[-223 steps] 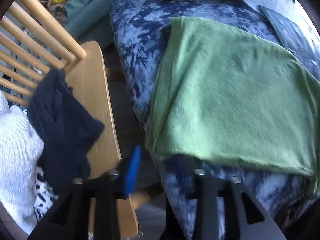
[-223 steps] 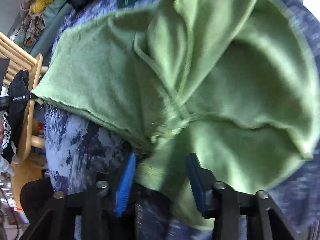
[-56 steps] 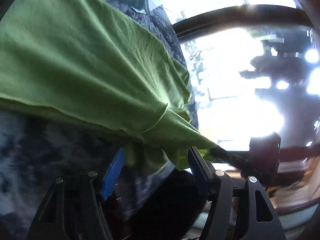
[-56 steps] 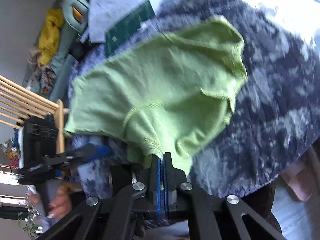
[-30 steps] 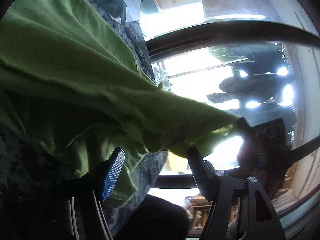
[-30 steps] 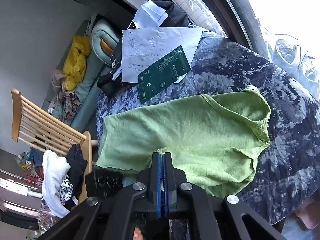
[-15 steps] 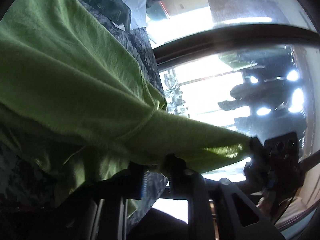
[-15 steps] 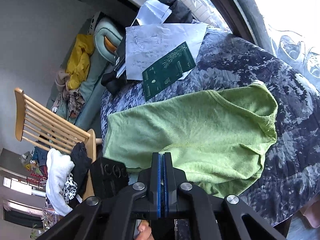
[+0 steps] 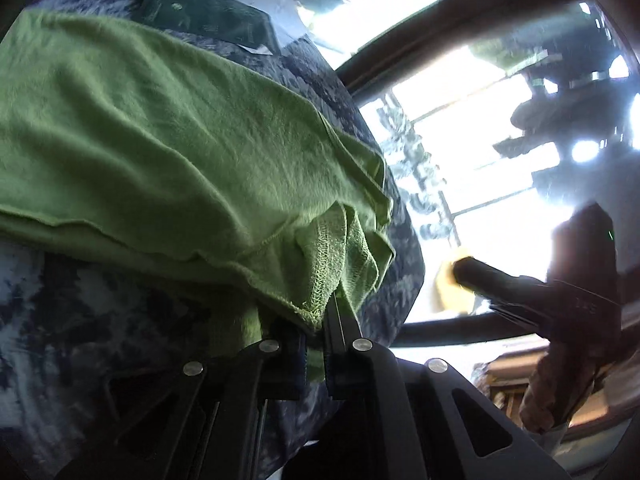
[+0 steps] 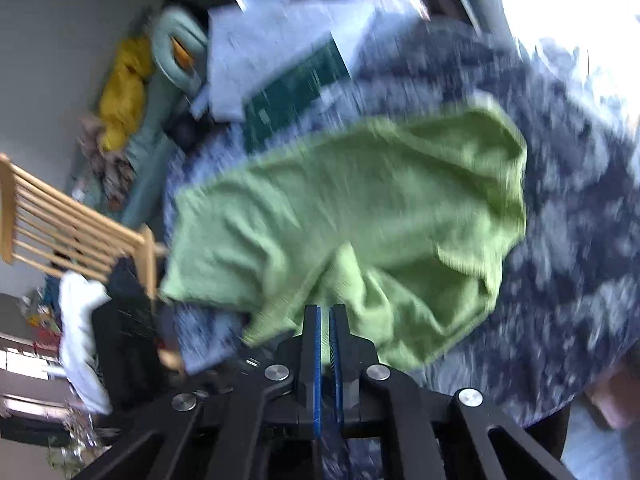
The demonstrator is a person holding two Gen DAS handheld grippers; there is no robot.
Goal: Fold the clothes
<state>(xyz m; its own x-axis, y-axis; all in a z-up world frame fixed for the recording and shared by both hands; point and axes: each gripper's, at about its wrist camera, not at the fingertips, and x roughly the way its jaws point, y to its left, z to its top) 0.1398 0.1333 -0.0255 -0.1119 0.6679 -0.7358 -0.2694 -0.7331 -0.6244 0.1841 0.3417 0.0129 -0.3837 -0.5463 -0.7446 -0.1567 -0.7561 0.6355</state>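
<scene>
Left wrist: left claw [image 9: 320,332] pinching green shirt [image 9: 168,152] (right wrist blurred)

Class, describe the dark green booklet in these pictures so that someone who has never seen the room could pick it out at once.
Start at the table under the blue-and-white mottled cloth. Beyond the green shirt spread on it lies a heap of white papers. The dark green booklet lies flat on those papers, the only dark, stiff rectangle there.
</scene>
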